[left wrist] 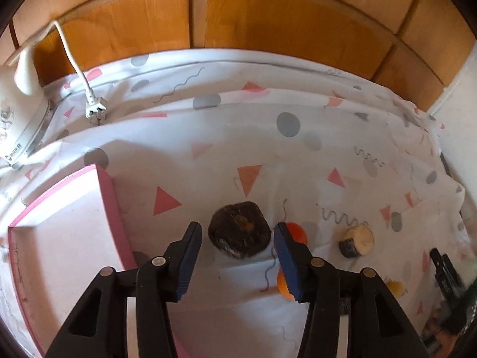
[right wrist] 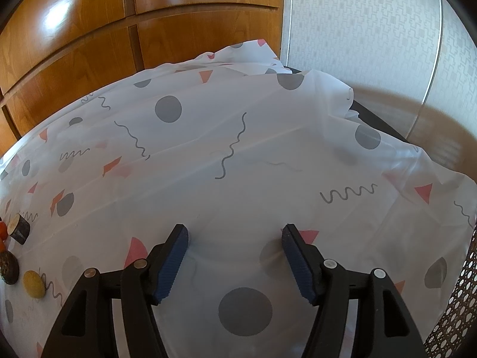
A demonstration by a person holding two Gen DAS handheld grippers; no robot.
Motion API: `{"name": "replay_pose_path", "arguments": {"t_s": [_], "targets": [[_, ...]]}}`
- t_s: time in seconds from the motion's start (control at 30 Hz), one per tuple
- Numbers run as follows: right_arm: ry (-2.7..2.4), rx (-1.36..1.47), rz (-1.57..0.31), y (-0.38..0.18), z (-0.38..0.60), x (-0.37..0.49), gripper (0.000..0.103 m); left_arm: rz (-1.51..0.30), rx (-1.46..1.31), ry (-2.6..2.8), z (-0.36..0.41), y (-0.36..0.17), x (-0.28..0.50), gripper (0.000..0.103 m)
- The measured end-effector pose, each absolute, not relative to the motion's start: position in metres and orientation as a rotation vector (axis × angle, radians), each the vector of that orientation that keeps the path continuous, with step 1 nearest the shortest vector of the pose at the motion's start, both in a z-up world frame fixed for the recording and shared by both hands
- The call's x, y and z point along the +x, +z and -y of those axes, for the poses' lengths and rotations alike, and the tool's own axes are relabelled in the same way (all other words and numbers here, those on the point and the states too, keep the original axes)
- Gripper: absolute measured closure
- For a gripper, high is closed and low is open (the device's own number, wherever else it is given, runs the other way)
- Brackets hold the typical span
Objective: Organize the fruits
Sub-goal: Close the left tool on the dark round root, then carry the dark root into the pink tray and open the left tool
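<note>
In the left wrist view my left gripper [left wrist: 237, 230] is open, pointing steeply down at the patterned tablecloth [left wrist: 298, 155]. A dark brown, rough fruit [left wrist: 240, 234] lies on the cloth between its fingertips, with small gaps on both sides. Two orange fruits [left wrist: 298, 232] [left wrist: 281, 288] peek out behind the right finger. A pale cut piece with dark rind [left wrist: 356, 241] and a small yellow fruit [left wrist: 395, 287] lie further right. A pink box [left wrist: 104, 179] stands at the left. My right gripper [right wrist: 235, 234] is open over bare cloth, and the same fruits [right wrist: 33, 283] sit at its far left.
A white appliance [left wrist: 23, 113] with a cord and plug [left wrist: 95, 109] sits at the back left. Wooden cabinet doors [left wrist: 268, 15] run behind the table. The cloth drops off at the right, near a wallpapered wall [right wrist: 372, 29] and a woven chair back [right wrist: 465, 298].
</note>
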State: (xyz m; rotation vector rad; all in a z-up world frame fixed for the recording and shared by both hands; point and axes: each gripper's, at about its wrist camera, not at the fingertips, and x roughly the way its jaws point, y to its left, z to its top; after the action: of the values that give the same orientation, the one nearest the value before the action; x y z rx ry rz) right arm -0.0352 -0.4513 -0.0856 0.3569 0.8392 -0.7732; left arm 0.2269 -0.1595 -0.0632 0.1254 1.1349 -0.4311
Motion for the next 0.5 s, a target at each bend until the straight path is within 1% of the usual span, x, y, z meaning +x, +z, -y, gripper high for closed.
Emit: {"name": "replay_pose_path", "arguments": {"t_s": [0.1,0.13,0.2,0.23,0.37,0.47,0.5], "targets": [[-0.771,0.356,-0.840,-0.086,0.451,-0.035,0.035,-1.172,0.144,-0.426,0.167,-0.074,0.235,0.052],[-0.771,0.355,-0.841,-0.086,0.451,-0.035,0.035,-1.181,0.141,-0.430,0.168,-0.078,0.237,0.049],[-0.772,0.354,-0.841,-0.086,0.451,-0.035,0.034,-1.204,0.090,-0.451,0.168,-0.082,0.241,0.054],[-0.772,0.354,-0.841,-0.086,0.451,-0.035,0.034,-1.207,0.066,-0.464,0.167,-0.082,0.241,0.066],[-0.772,0.353,-0.842,-0.087,0.451,-0.035,0.034,-1.172,0.099,-0.476,0.169,-0.079,0.232,0.070],[-0.772,0.352,-0.841,-0.087,0.451,-0.034,0.034,-1.154,0.057,-0.483,0.160,-0.070,0.227,0.075],[-0.772,0.352,-0.842,-0.087,0.451,-0.034,0.034,-1.135,0.039,-0.488,0.155,-0.063,0.224,0.075]]}}
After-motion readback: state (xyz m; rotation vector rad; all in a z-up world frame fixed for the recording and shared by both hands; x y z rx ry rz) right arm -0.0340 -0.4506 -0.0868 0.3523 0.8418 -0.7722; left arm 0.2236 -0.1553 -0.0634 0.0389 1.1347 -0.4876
